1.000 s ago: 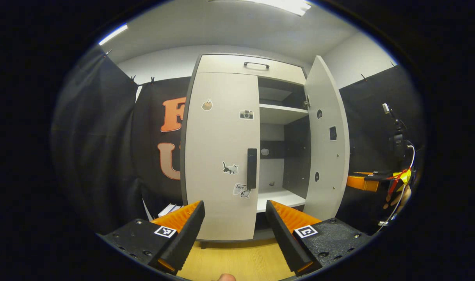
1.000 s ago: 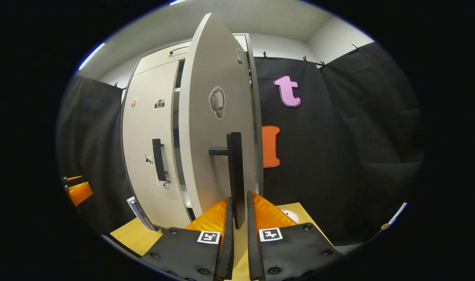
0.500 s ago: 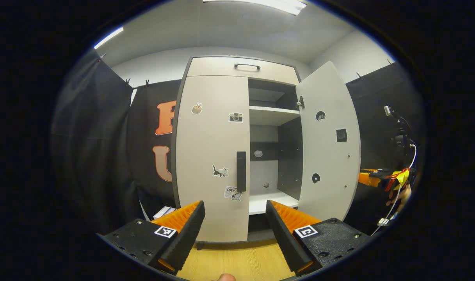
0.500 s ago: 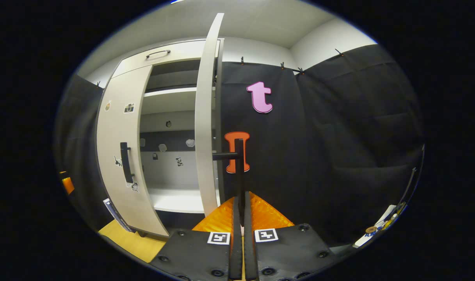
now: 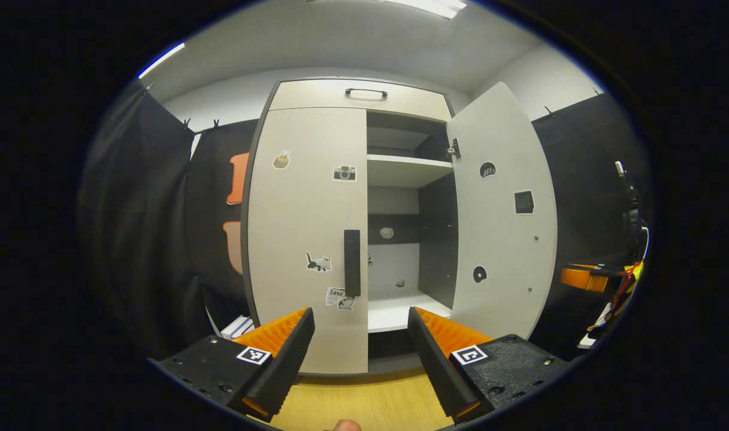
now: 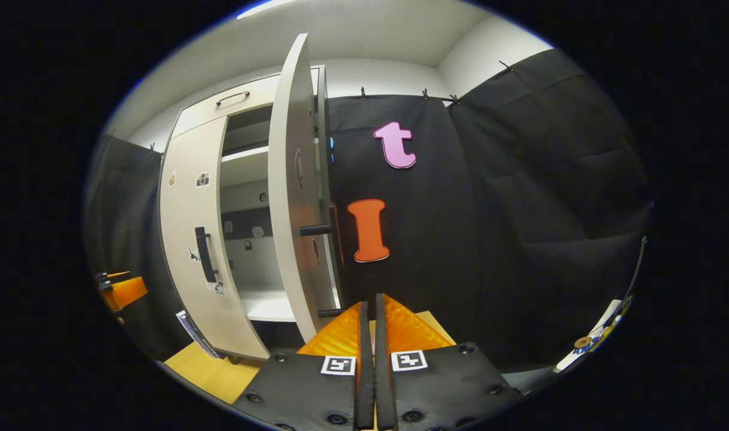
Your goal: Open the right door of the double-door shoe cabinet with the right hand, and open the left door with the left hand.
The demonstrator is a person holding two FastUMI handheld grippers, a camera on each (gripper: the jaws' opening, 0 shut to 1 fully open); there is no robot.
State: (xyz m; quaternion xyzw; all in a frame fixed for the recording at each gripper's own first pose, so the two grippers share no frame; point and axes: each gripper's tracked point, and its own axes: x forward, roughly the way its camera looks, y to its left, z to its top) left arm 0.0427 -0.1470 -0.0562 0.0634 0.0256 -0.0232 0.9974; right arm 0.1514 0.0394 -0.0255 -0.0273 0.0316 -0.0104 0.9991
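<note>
The pale shoe cabinet (image 5: 316, 96) stands ahead. Its left door (image 5: 304, 227) is closed, with a dark vertical handle (image 5: 352, 262) at its right edge. The right door (image 5: 502, 209) stands wide open, showing shelves inside. My left gripper (image 5: 360, 314) is open, a short way in front of the left door's handle and touching nothing. In the right gripper view the right door (image 6: 289, 197) is seen nearly edge-on, and its handle (image 6: 338, 263) lies left of my right gripper (image 6: 369, 302). That gripper is shut with nothing between its fingers. It also appears far right as the right gripper (image 5: 583, 278).
A top drawer (image 5: 364, 93) with a bar handle sits above the doors. A stack of books (image 5: 238, 326) leans by the cabinet's left foot on the wooden floor (image 5: 352, 401). Black cloth walls close in both sides. The left gripper (image 6: 121, 290) shows at the far left.
The right door swung further open. The handle that was between the right gripper's fingers is now free to their left. The left gripper drifted right, staying open.
</note>
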